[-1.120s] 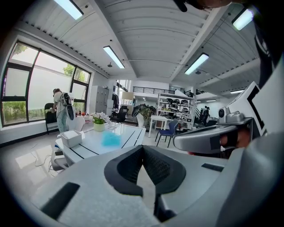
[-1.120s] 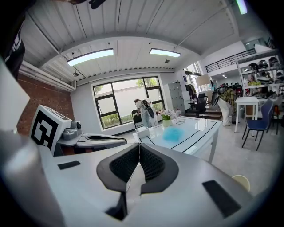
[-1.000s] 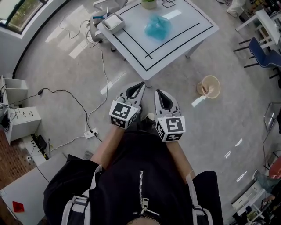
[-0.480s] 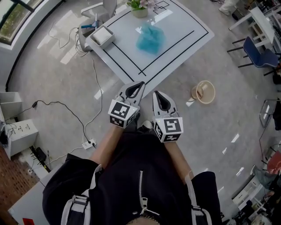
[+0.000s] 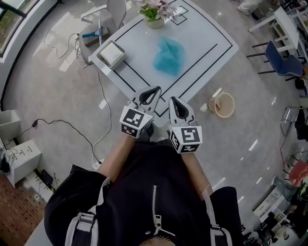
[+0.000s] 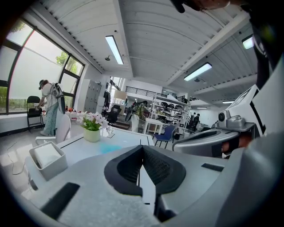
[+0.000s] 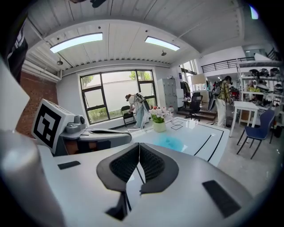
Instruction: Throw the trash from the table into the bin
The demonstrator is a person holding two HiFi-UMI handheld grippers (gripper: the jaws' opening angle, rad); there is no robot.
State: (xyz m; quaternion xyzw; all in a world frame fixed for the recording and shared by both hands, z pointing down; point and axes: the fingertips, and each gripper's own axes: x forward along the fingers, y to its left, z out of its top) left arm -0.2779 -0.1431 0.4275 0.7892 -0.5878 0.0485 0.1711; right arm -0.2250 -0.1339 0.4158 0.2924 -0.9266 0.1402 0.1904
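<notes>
A crumpled blue piece of trash (image 5: 168,55) lies in the middle of the white table (image 5: 211,29), which is marked with black lines; it also shows as a blue patch (image 6: 110,148) in the left gripper view and as a blue patch (image 7: 171,142) in the right gripper view. A beige bin (image 5: 224,105) stands on the floor to the table's right. My left gripper (image 5: 155,90) and right gripper (image 5: 173,100) are side by side at the table's near corner, short of the trash. Both are shut with nothing between their jaws (image 6: 142,147) (image 7: 139,145).
A flower pot (image 5: 154,12) stands at the table's far edge and a white box (image 5: 111,54) at its left corner. Cables (image 5: 96,139) trail over the floor on the left. A blue chair (image 5: 284,57) and another white desk are at the right.
The table, the blue trash and the bin have come closer and lower in the head view as both grippers moved forward together. Both stayed shut.
</notes>
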